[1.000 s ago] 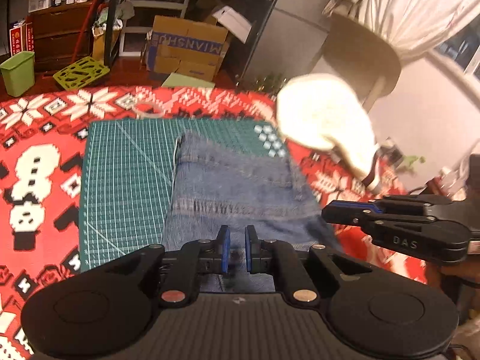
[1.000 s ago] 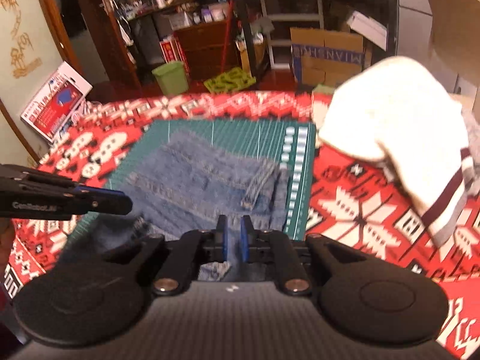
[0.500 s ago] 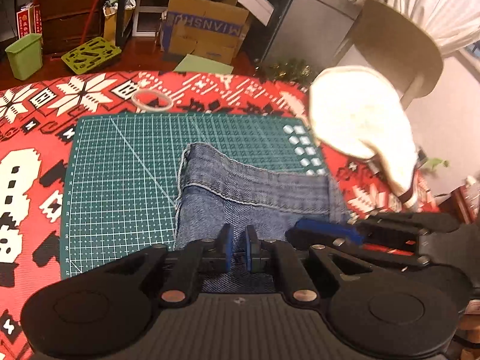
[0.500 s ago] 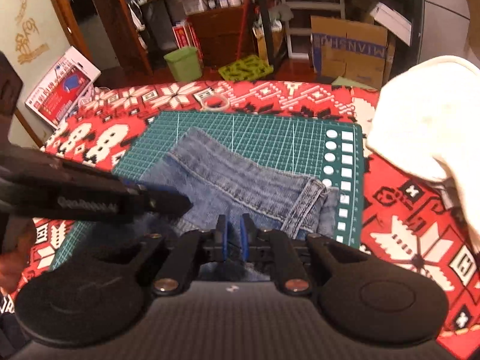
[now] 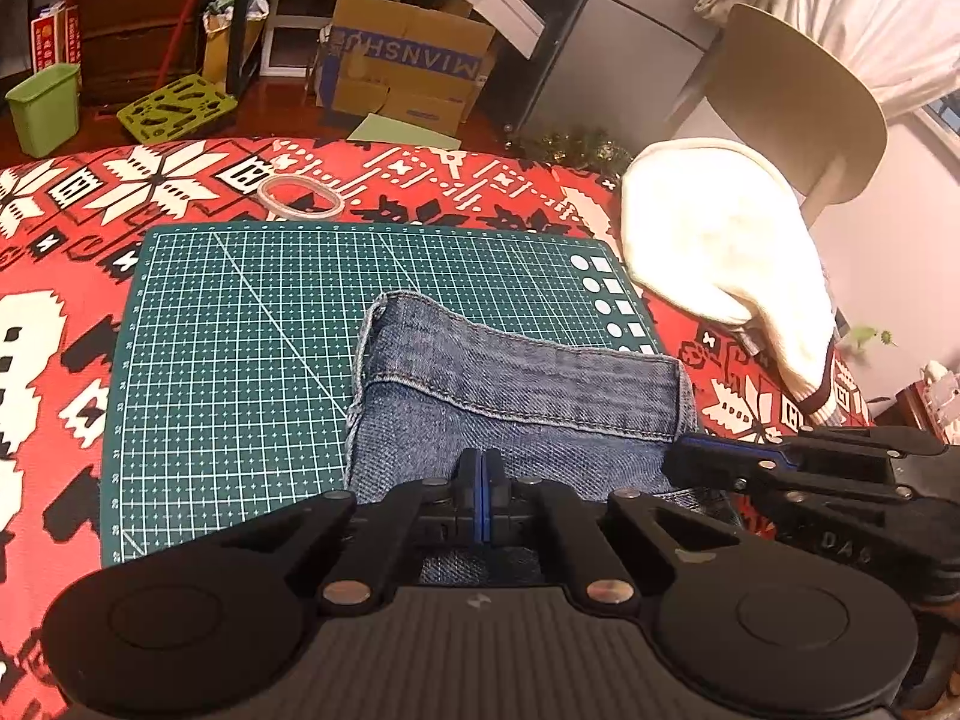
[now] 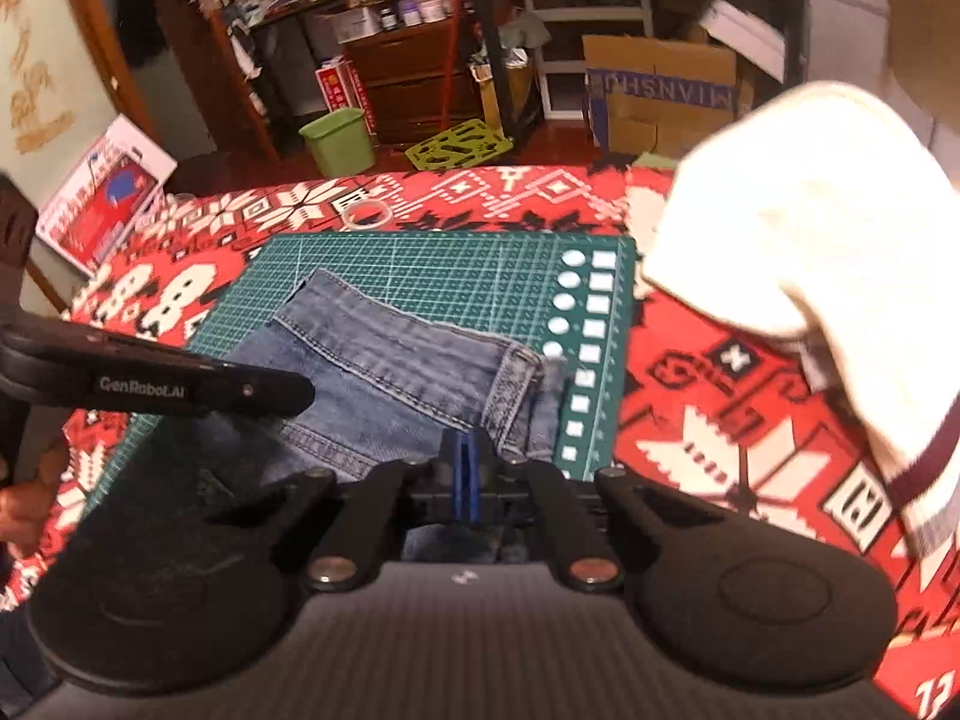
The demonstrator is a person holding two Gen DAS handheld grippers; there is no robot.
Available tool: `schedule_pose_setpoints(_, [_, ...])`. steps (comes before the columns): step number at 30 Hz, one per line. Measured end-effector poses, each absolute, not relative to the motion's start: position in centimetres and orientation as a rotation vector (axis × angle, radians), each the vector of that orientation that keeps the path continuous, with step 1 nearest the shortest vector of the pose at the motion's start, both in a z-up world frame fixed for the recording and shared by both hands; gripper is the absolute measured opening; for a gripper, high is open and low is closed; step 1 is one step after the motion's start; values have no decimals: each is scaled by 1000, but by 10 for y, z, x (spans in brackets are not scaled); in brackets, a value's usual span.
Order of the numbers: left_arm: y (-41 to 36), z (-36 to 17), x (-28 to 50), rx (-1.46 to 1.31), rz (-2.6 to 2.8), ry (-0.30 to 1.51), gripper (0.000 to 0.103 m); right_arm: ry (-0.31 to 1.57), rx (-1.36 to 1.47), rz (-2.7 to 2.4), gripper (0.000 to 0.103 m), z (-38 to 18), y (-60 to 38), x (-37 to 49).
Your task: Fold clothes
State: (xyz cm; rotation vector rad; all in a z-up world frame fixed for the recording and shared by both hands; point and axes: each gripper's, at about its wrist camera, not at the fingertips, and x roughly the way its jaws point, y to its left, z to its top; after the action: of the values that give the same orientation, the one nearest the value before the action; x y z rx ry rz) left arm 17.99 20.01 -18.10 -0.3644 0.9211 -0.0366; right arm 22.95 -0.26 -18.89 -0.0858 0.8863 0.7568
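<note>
Jeans (image 5: 516,408) folded on mat; both tongs, earlier parted, now clamped on denim.

Warm, orange-tinted indoor light covered both views. The white garment (image 5: 720,252) was blown out to a near featureless glare, and its edges smeared with motion blur in the right wrist view. The shelving (image 6: 384,18) behind sat dim and murky. Fisheye distortion bowed the cutting mat (image 5: 240,360) and dark vignetting clipped the corners.

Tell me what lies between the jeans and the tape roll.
Only bare cutting mat, then a strip of red tablecloth, separates the jeans from the tape roll. The left wrist view shows it best.
</note>
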Motion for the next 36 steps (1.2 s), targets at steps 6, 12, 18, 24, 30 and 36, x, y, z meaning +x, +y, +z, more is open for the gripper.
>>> schedule_pose_setpoints(6, [203, -168, 179, -407, -68, 885, 7, 845, -99, 755, 7, -177, -1, 225])
schedule_pose_setpoints(12, [212, -167, 193, -416, -30, 890, 7, 834, -99, 726, 12, -171, 5, 238])
schedule_pose_setpoints(18, [217, -188, 202, -418, -13, 924, 3, 874, -100, 699, 11, -189, 7, 254])
schedule_pose_setpoints(24, [219, -186, 198, -436, -24, 909, 3, 879, -62, 655, 25, -188, 0, 256])
schedule_pose_setpoints(30, [227, -171, 180, -556, -44, 861, 9, 926, 50, 623, 25, -189, -29, 261])
schedule_pose_setpoints(36, [239, -161, 160, -545, -22, 866, 22, 975, 212, 633, 27, -196, -58, 263])
